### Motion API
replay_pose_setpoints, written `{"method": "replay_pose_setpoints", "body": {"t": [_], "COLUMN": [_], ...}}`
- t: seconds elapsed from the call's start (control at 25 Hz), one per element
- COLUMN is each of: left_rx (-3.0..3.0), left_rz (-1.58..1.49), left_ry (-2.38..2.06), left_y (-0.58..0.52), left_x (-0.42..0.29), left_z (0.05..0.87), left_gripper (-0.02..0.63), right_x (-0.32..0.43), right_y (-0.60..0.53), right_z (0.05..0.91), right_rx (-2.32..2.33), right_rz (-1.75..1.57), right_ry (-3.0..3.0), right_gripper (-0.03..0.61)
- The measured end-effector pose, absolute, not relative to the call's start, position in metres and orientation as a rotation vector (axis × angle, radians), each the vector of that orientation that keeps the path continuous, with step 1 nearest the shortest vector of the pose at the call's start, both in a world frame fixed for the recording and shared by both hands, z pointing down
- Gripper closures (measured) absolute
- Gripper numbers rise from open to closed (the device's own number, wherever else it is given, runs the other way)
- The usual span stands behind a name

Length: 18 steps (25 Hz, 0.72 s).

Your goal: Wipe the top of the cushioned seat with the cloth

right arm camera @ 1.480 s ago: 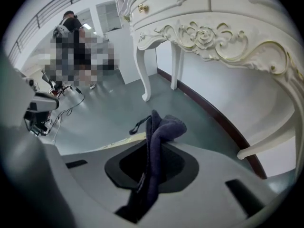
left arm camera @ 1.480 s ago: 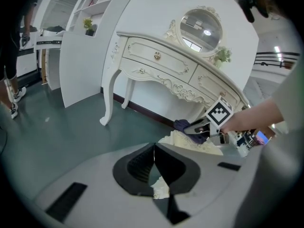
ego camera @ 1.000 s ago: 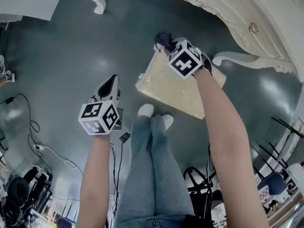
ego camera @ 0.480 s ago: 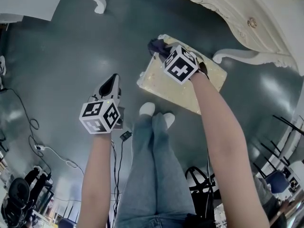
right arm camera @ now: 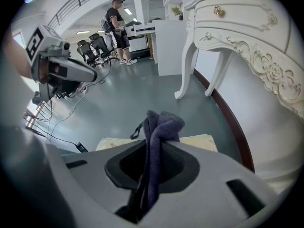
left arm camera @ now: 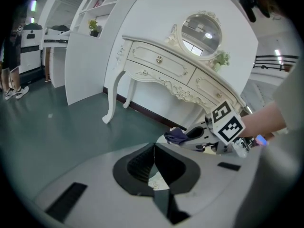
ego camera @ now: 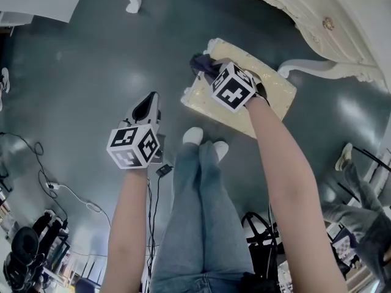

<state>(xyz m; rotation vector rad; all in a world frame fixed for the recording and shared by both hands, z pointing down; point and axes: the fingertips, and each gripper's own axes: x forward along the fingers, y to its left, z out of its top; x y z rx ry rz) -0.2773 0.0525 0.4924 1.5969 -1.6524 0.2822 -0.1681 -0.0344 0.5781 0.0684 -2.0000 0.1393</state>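
Observation:
The cushioned seat (ego camera: 276,92) is a cream square pad low on the grey-green floor, by the white dressing table. My right gripper (ego camera: 209,67) hangs over its left edge, shut on a dark purple cloth (ego camera: 200,61). In the right gripper view the cloth (right arm camera: 159,137) is bunched upright between the jaws, with the seat (right arm camera: 202,141) just beyond it. My left gripper (ego camera: 151,98) hovers over bare floor to the left of the seat, jaws together and holding nothing. The left gripper view shows the right gripper (left arm camera: 205,137) and the cloth (left arm camera: 176,136) ahead.
The ornate white dressing table (ego camera: 305,11) curves along the far right, one leg (ego camera: 321,69) right behind the seat. The person's own feet (ego camera: 203,140) stand at the seat's near edge. Cables (ego camera: 43,170) lie at left. Another person's legs (ego camera: 357,185) show at right.
My right gripper has drawn the cloth from the seat's far left corner along the left edge towards me. My left gripper has stayed where it was.

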Motion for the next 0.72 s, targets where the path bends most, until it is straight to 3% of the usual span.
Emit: {"method": "replay_pose_setpoints", "body": {"t": [0.72], "left_rx": [1.604], "left_rz": [0.266], "left_ry": [-1.652], "left_y": [0.065], "left_x": [-0.270], "left_z": [0.486], "left_gripper": [0.609], "right_x": [-0.176], "right_y": [0.030], "right_z": [0.577], "right_rx": [-0.048], "right_rz": [0.125], "right_ry": [-2.003], "right_gripper": [0.541]}}
